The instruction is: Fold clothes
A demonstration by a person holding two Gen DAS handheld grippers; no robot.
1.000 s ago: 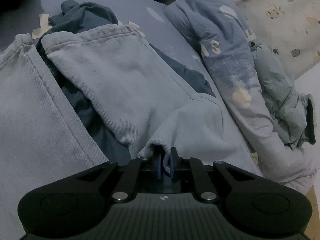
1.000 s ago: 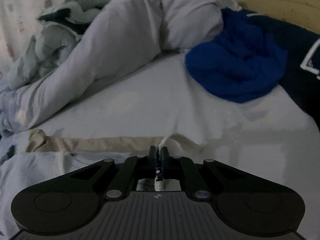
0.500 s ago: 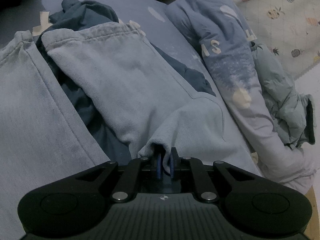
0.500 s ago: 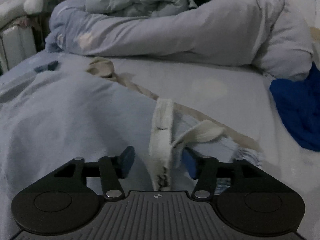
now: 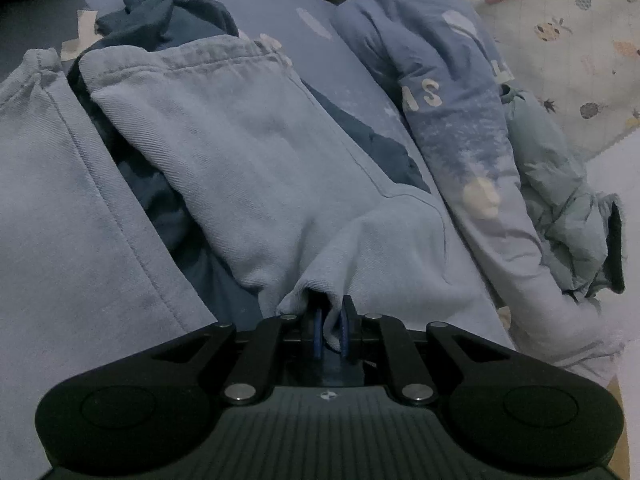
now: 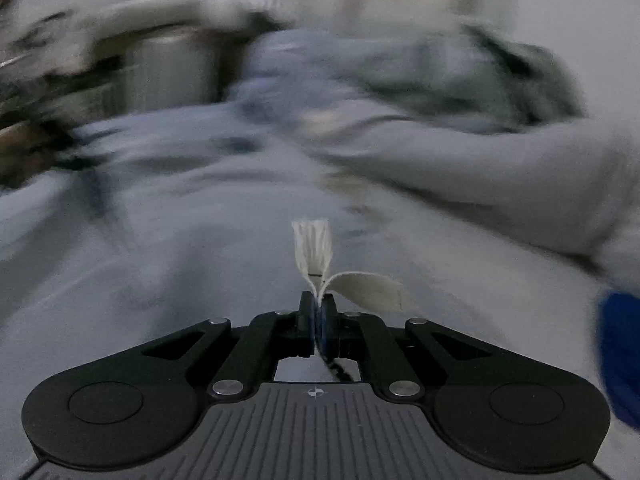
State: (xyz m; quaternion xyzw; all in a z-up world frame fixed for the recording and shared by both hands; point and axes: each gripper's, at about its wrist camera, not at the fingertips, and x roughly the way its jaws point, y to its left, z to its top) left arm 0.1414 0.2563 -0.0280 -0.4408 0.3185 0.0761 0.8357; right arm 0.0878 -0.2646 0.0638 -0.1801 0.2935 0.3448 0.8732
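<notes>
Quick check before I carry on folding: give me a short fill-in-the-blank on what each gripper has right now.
1. The left gripper pinches a fold of the light blue ____.
2. The right gripper is shut on a cream ____.
3. The quilt at the far right is printed with ____.

Missing words: trousers; drawstring; pineapples

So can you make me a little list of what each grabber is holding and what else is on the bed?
left gripper: jaws opening, fold of the light blue sweatpants between them
right gripper: shut on a cream drawstring
under the sweatpants: dark blue garment
beside them: printed blue duvet, pale green puffer jacket
right wrist view: blurred
far right: bright blue cloth
</notes>
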